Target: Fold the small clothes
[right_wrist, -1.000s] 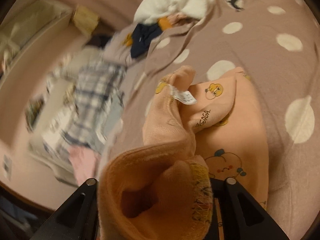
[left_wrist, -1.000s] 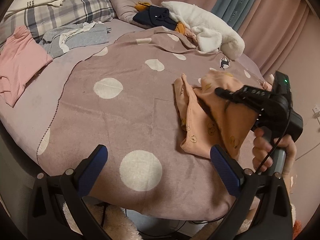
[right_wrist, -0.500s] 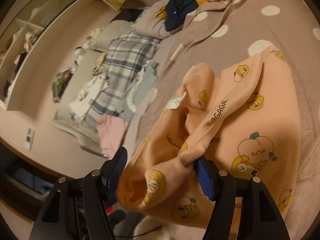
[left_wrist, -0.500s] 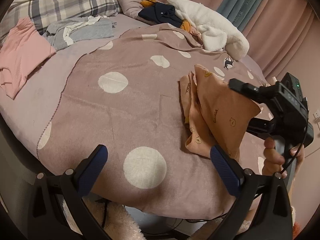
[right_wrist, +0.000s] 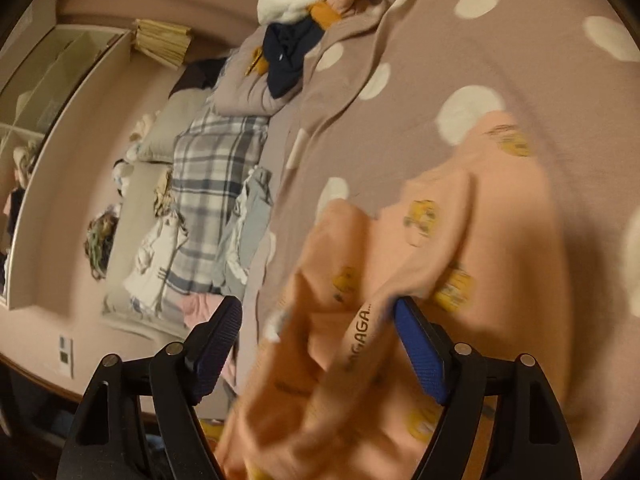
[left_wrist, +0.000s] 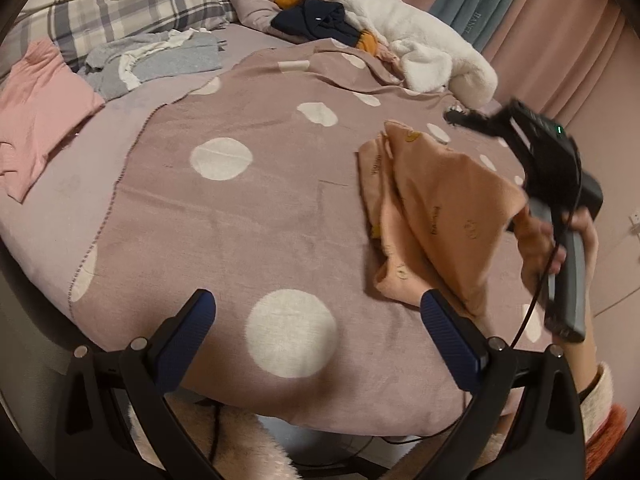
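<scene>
A small peach garment with yellow cartoon prints (left_wrist: 424,216) lies partly folded on the right of the dotted mauve blanket (left_wrist: 248,216). In the right wrist view the same garment (right_wrist: 460,248) drapes loosely between and over the spread fingers of my right gripper (right_wrist: 320,344), which is open; the cloth is blurred. In the left wrist view the right gripper's body (left_wrist: 552,168) is lifted above the garment's right edge. My left gripper (left_wrist: 316,320) is open and empty near the blanket's front edge.
A pink garment (left_wrist: 36,104), a grey garment (left_wrist: 160,60) and a plaid pillow (left_wrist: 132,4) lie at the left and back. A navy and white pile (left_wrist: 360,32) sits at the back. Curtains (left_wrist: 540,20) hang at the right.
My right gripper opened wide and lifted up and back; the peach garment slipped from its grip and hangs loose. The left gripper has barely moved.
</scene>
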`<state>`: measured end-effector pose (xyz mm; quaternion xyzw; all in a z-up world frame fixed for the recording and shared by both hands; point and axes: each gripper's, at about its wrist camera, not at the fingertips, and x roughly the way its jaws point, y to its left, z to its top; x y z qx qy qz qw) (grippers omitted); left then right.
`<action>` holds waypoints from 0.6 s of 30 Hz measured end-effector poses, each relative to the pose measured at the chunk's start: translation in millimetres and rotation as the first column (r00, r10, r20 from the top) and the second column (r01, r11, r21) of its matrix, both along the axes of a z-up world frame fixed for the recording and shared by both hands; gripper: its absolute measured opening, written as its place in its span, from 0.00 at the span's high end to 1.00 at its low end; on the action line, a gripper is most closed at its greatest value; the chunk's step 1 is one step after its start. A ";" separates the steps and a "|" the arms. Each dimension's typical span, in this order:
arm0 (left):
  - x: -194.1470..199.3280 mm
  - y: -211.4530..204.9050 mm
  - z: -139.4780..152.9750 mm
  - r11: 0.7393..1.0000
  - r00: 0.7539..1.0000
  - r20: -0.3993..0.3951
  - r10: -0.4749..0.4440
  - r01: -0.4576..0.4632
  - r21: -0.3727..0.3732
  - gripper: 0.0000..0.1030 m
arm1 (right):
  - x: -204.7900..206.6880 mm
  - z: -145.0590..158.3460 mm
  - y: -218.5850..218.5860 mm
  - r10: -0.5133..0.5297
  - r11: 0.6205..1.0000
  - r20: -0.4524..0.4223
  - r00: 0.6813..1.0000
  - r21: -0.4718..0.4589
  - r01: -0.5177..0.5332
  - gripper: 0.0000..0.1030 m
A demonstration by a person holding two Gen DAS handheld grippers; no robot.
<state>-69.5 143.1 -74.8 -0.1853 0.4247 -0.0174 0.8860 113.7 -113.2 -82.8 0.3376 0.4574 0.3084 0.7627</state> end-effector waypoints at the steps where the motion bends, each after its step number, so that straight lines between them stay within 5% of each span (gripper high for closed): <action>1: -0.5 2.7 -0.8 1.000 1.000 -0.003 0.005 -0.005 0.002 0.01 | 2.6 2.4 10.9 0.013 1.000 0.005 1.000 0.005 -0.013 0.23; 5: -2.4 15.6 -5.1 0.999 0.999 -0.018 0.039 -0.039 -0.020 0.01 | -0.1 18.8 52.9 0.149 0.987 0.051 0.988 0.047 -0.151 0.23; 9: -4.5 25.9 -6.6 0.996 0.998 -0.019 0.065 -0.066 -0.053 0.01 | -17.4 35.8 82.5 0.240 0.969 0.096 0.966 -0.088 -0.232 0.23; 18: -4.2 20.4 -6.9 0.995 0.999 -0.014 0.050 -0.051 -0.087 0.01 | -10.9 31.4 34.2 0.086 0.969 0.092 0.992 -0.238 -0.062 0.17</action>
